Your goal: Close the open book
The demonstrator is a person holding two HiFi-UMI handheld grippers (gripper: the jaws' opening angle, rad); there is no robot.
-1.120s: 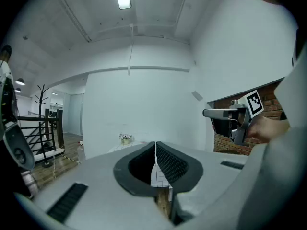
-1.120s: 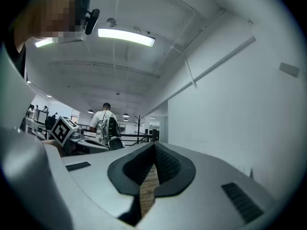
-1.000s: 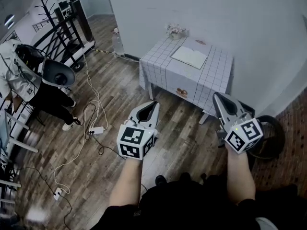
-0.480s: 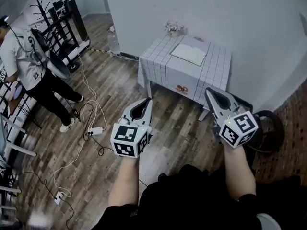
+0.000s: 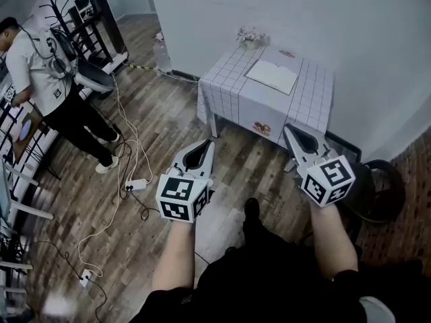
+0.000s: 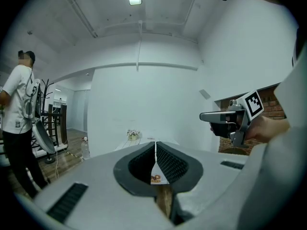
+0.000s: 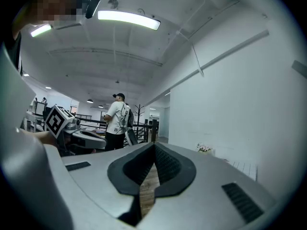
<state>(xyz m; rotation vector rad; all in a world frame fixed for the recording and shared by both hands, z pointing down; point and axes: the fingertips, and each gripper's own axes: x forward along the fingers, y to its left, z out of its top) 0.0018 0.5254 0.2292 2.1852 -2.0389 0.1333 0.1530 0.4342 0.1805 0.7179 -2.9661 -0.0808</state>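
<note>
Holding both tools out ahead at matching height, the person stands well short of the table, on the wooden floor in front of it. The left gripper has its jaws pressed together with nothing between them, and the right gripper is likewise closed and empty (in each gripper view the ribbed pads meet along a thin seam). Carried closed like this, they seem merely to be travelling, since nothing within reach needs a grip. Both point toward the table's front edge.

Left of the table, white cables trail across the floor, and farther left a bystander stands by a dark rack.

On the table's checked cloth the open book lies flat, pale pages up, toward the back of the top. A small pot of flowers sits at the table's back left corner, near the book but apart from it. The table backs onto a white wall, so the front looks like the natural side to approach from. The closing itself appears not yet begun.
</note>
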